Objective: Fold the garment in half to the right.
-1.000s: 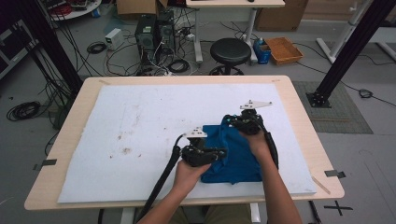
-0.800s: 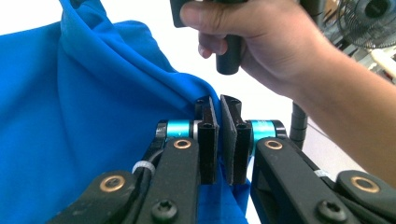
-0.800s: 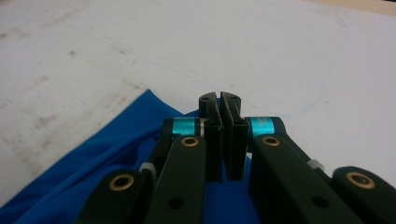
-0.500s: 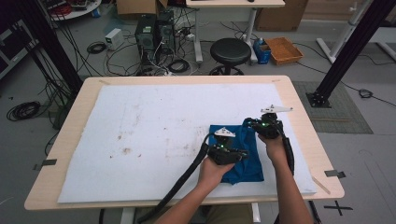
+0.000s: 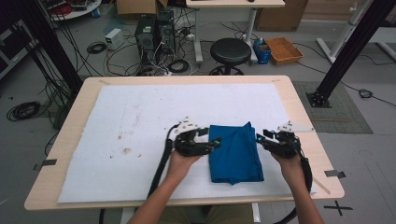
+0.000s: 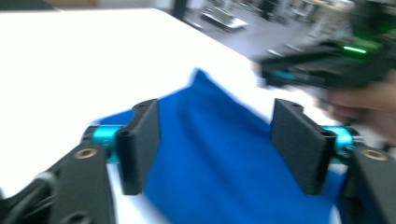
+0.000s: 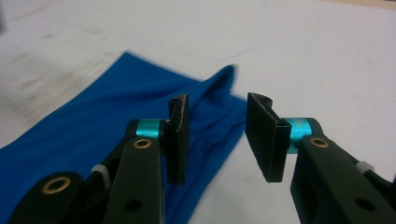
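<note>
While the white mat (image 5: pixel 140 121) bears a few brown stains (image 5: pixel 125 150) at its left, nothing lies between our grippers and the cloth (image 5: pixel 235 151). Our left gripper (image 5: pixel 212 144) sits at the cloth's left edge, its jaws spread wide; the left gripper view shows blue fabric between and below them, but whether the pads touch it we cannot tell. The cloth lies folded on the mat, right of centre and near our side of the table (image 5: pixel 299 107), with a raised fold running along it. Our right gripper (image 5: pixel 260 138) hangs just beside the cloth's right edge, jaws parted to a moderate gap and clasping nothing, the fold's tip showing beyond them. Behind the table stand a stool (image 5: pixel 230 49) and a box (image 5: pixel 283 50).
</note>
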A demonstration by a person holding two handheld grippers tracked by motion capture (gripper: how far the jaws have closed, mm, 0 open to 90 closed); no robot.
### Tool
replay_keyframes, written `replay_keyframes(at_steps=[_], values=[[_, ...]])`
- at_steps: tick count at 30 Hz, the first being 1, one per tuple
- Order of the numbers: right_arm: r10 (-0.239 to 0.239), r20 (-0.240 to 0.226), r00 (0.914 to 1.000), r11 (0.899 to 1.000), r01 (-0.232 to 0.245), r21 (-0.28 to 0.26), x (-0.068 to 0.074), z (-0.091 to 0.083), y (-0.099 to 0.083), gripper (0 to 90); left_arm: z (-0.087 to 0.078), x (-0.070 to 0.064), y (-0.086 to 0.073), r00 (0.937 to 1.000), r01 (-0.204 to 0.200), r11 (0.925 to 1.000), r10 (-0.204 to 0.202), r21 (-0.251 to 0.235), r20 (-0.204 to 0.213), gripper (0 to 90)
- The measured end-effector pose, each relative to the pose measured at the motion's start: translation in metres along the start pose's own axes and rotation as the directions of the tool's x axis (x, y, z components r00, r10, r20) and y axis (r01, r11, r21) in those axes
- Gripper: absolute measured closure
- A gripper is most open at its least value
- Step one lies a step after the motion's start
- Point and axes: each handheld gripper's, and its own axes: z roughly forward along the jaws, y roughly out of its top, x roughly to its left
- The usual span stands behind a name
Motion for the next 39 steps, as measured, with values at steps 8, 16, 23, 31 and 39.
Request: replay_keyframes(at_steps=[8, 16, 23, 31, 39], values=[[-0.235, -0.131, 0.963, 0.938, 0.26, 0.229, 0.055, -0.001, -0.028, 86.0, -0.062, 0.052, -0.018, 0.9895, 0.021, 0.9992, -0.026, -0.034, -0.142, 30.7], [-0.113, -0.136, 0.9843, 0.954, 0.146, 0.263, 0.038, -0.019, -0.046, 76.6, -0.093, 0.072, -0.03, 0.9815, 0.031, 0.9982, -0.04, -0.052, -0.187, 30.6], [-0.084, -0.069, 0.9941, 0.986, 0.093, 0.137, 0.031, -0.017, -0.018, 70.8, -0.1, 0.073, -0.037, 0.9821, 0.031, 0.9981, -0.04, -0.052, -0.184, 30.7], [-0.029, 0.124, 0.9919, 0.977, 0.002, 0.212, 0.008, 0.078, 0.023, 79.9, -0.098, 0.069, -0.04, 0.9863, 0.031, 0.9986, -0.038, -0.043, -0.161, 30.6], [0.1, 0.193, 0.9761, 0.988, -0.12, 0.094, -0.018, 0.066, 0.015, 66.9, -0.097, 0.071, -0.041, 0.9862, 0.039, 0.9983, -0.046, -0.043, -0.159, 30.7]])
